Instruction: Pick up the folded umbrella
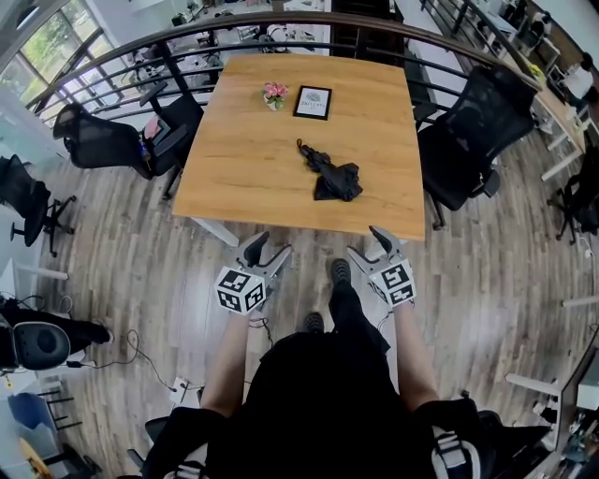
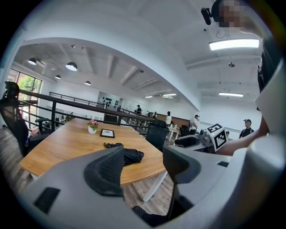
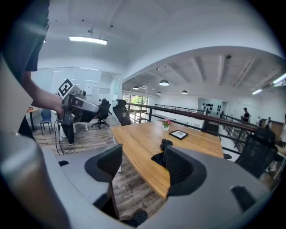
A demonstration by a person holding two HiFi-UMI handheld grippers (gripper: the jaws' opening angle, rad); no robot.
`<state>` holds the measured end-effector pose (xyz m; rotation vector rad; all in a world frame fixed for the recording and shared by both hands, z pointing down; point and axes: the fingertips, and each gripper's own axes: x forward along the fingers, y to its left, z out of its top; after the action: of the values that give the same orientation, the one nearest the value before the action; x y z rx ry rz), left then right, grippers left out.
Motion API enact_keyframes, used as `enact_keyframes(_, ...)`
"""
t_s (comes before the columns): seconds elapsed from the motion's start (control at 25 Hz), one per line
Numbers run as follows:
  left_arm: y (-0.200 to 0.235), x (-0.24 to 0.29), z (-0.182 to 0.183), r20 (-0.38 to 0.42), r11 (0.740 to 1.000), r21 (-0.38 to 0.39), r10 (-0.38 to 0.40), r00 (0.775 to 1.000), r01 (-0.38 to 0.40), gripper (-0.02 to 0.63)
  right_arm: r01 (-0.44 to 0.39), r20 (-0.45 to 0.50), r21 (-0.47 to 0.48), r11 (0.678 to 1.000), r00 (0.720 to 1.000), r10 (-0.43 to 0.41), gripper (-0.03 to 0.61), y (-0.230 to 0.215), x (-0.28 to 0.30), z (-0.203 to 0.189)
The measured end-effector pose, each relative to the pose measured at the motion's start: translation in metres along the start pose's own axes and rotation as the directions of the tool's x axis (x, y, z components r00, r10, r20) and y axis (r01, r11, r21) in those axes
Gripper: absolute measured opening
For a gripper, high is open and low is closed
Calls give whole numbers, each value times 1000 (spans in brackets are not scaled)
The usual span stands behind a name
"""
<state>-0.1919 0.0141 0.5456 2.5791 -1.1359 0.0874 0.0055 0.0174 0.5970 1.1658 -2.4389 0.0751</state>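
**Head view, read left to right.** A black mesh office chair [image 1: 110, 140] stands on the grey-brown plank floor [image 1: 131, 271] off the left edge of the bench.

The left claw [image 1: 273, 245], white-bodied with a marker cube at its rear, is held over the floor just short of the bench's near edge. In the left gripper view its two dark ribbed pads [image 2: 106, 172] stand well apart with nothing gripped between them. The claw is empty.

The light wooden rectangular bench [image 1: 243, 168] carries three things:
- A small white pot of pink flowers [image 1: 274, 94] sits near the far edge.
- A black-framed flat picture [image 1: 313, 102] lies just beside the pot, to its right.
- The folded black umbrella [image 1: 335, 176] lies flat right of centre, nearer the near edge. Its handle end points toward the frame and its loose cloth is bunched at the near end.

The umbrella is well apart from both claws.

The right claw [image 1: 365, 241] is held over the floor by the right part of the near edge. The right gripper view shows its pads [image 3: 181, 169] wide apart and holding nothing, with the umbrella visible beyond them on the bench.

A second black mesh office chair [image 1: 477, 131] stands at the bench's right edge. A dark metal railing [image 1: 281, 19] curves behind the far edge.
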Motion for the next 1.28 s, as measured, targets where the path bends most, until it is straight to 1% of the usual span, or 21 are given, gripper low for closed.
enact_keyframes(0.32, 18, 24, 1, -18, 1000, -15, 15, 1000, -15, 276, -34, -15, 4, 999, 999, 34, 322, -15, 26, 2)
enact_keyframes(0.48, 29, 36, -3, -36, 999, -32, 32, 999, -33, 276, -56, -19, 8, 998, 998, 56, 322, -27, 46, -6)
enact_keyframes(0.6, 38, 47, 1, -41, 998, -43, 47, 998, -49, 276, -73, -28, 15, 997, 997, 73, 322, -37, 59, -1)
enact_keyframes(1.0, 59, 99, 7, -71, 994, -60, 85, 994, -90, 276, -127, -38, 34, 991, 991, 128, 318, -83, 100, -5)
enact_keyframes(1.28, 71, 144, 20, -90, 992, -57, 105, 990, -110, 276, -164, -55, 54, 985, 984, 167, 316, -121, 128, -12)
